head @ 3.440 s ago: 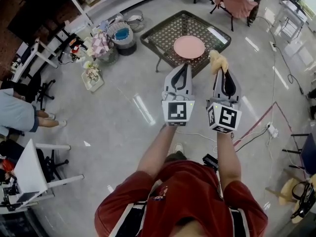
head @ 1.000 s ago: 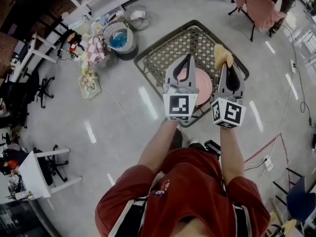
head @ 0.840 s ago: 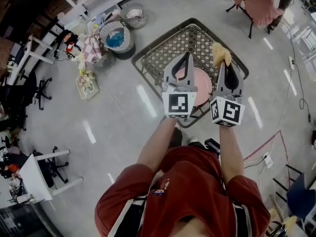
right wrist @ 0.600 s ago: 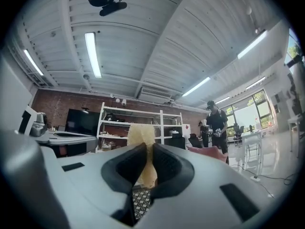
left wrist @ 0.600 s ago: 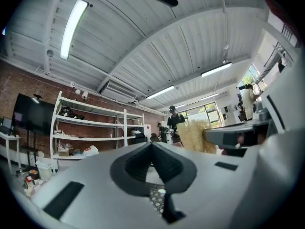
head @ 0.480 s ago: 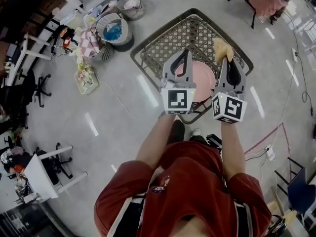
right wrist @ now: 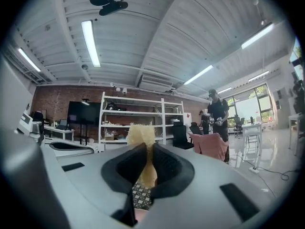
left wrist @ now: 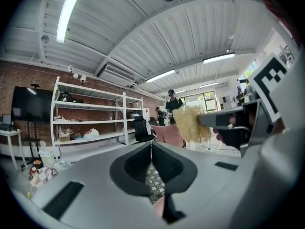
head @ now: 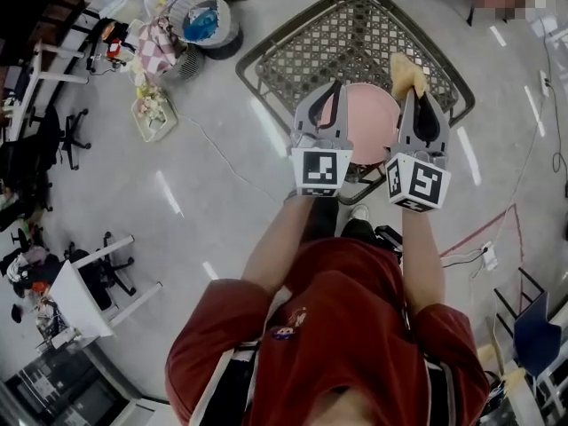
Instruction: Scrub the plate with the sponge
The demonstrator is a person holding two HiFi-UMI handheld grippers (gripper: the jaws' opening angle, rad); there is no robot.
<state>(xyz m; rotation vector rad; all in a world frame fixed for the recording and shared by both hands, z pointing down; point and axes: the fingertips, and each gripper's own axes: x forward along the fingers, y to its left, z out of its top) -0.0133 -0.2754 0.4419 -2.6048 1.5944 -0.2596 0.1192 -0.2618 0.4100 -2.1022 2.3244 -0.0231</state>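
There is one plate (head: 368, 122) and one lattice surface (head: 355, 38). One sponge (head: 406, 72). Two grippers: the left gripper (head: 336, 85) and the right gripper (head: 418, 96). One round bin (head: 200, 20). One shelf rack (right wrist: 138, 113). Two people: a near person (right wrist: 218, 114) and a far person (right wrist: 203, 117).

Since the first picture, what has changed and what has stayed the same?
Both grippers came forward: the left gripper and right gripper now hang over opposite edges of the round pink plate. Unchanged: yellow sponge clamped in the right jaws, left jaws shut empty, plate on the metal lattice table.
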